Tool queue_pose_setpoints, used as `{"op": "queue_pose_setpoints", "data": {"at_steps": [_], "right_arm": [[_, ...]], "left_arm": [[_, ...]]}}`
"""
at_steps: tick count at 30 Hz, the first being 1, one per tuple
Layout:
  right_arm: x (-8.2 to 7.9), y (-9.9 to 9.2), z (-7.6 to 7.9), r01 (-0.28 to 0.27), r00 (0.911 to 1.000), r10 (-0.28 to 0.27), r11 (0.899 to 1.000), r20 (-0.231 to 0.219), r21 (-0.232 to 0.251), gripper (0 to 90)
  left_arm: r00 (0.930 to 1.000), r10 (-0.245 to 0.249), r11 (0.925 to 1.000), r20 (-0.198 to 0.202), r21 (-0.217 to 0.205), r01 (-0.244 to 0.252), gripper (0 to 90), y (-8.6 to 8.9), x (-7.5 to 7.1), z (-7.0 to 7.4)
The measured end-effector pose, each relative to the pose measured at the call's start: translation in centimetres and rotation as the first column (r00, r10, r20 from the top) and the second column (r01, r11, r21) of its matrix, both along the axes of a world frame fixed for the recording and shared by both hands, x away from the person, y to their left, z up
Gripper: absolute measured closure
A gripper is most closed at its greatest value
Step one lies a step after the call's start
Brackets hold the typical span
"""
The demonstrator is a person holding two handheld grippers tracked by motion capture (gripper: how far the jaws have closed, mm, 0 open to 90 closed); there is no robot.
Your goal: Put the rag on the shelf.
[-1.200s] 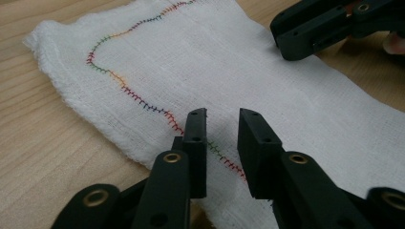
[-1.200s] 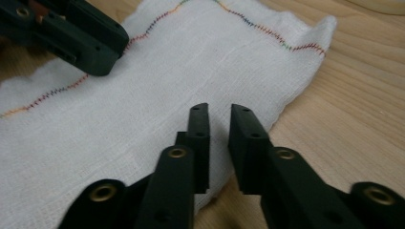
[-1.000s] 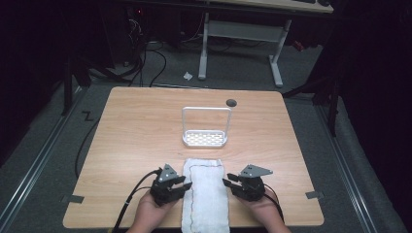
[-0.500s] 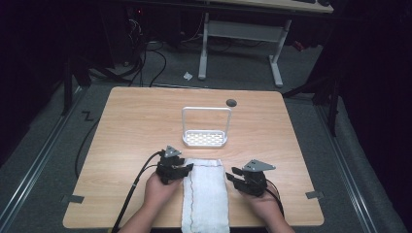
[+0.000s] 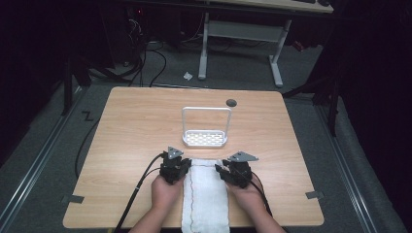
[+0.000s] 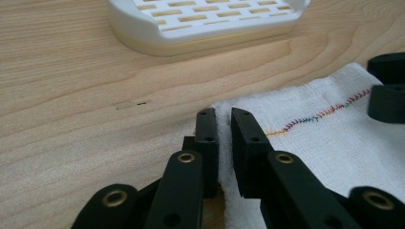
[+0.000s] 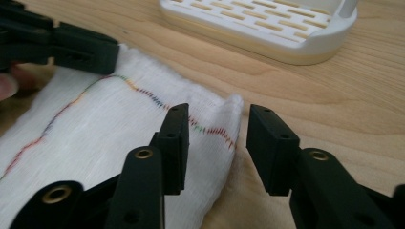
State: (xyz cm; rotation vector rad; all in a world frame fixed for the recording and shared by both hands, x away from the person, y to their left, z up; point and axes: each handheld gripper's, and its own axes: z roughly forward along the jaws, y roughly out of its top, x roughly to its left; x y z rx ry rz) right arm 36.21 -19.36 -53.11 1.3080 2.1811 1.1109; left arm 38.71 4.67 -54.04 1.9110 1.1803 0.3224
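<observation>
From above, a white cloth (image 5: 206,196) lies flat at the counter's (image 5: 126,131) near edge, long axis running toward the white rack (image 5: 205,137). The left tool (image 5: 177,167) has just closed; its view shows it pinching the cloth's stitched far corner. The right tool (image 7: 215,131) stands spread, jaws astride the other far corner, still opening.

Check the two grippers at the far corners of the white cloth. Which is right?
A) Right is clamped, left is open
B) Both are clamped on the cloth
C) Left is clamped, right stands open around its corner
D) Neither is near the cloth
C: the left gripper pinches the cloth edge, its jaws having just been closing, while the right gripper has its jaws apart around the corner.
</observation>
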Motion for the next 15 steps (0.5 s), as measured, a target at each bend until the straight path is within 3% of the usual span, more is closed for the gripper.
{"op": "queue_pose_setpoints", "data": {"at_steps": [4, 9, 10, 15], "right_arm": [[1.08, 0.69, -0.46, 0.038, 0.9981, -0.039, 0.999, -0.047, -0.015, 69.1], [1.29, 0.78, -0.68, 0.042, 0.9981, -0.042, 0.999, -0.045, 0.013, 76.5], [1.28, 0.90, -0.74, 0.025, 0.9987, -0.025, 1.000, -0.045, 0.017, 82.3], [1.08, 1.15, -0.69, 0.023, 0.9994, -0.023, 1.000, -0.026, 0.001, 85.6]], "left_arm": [[1.0000, 0.004, 1.0000, -0.002, -0.003, -0.004, 82.4, -0.01, -0.03, -0.02], [1.0000, 0.009, 1.0000, 0.002, 0.003, -0.009, 82.8, -0.10, -0.10, 0.00], [0.9999, 0.010, 0.9999, 0.004, 0.005, -0.010, 83.4, -0.13, -0.13, 0.00], [0.9999, 0.014, 0.9999, 0.003, -0.007, -0.014, 84.5, 0.03, -0.17, 0.02]]}}
